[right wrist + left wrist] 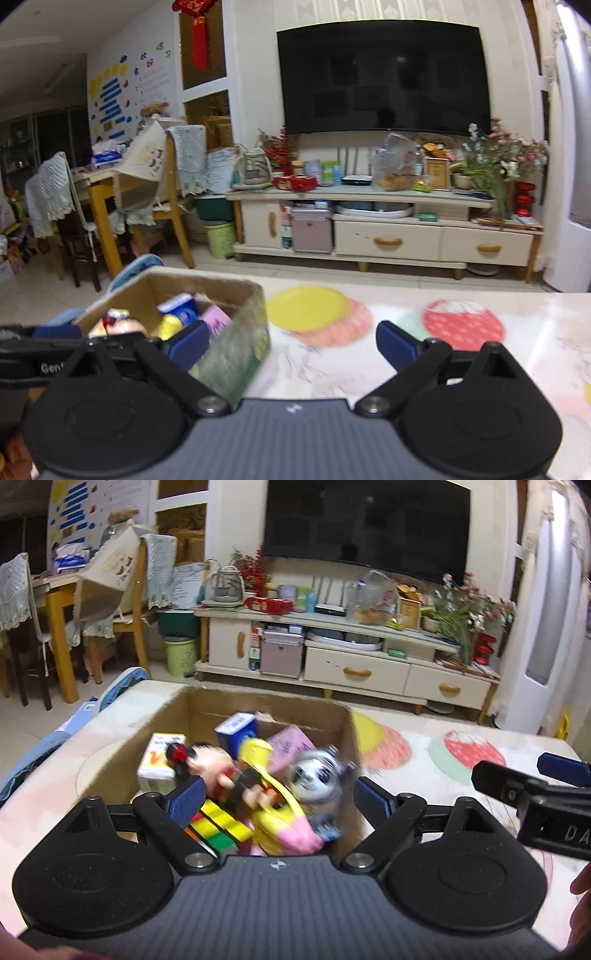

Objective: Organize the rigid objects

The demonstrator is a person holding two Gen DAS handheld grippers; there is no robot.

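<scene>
Both black two-finger tools stand released, jaws spread wide with nothing between the blue pads: the left tool [279,803] hangs over the near edge of the open brown cardboard box [343,716], the right tool [288,341] just beside the box's right wall above the pastel-patterned worktop [461,369].

Risk, as I judge it: the box is heaped, so a careless reach could catch the wall or nudge the top toys out over the rim.

Inside lie a blurred grey-and-white panda figure [319,775], a dark-haired doll in yellow and pink [258,794], a multicoloured puzzle cube [221,821], a blue-and-white carton [236,733], a pink packet [290,744] and a white-and-orange carton [160,762]. Motion blur hides whether the panda has settled; it seems to rest against the right wall.
</scene>
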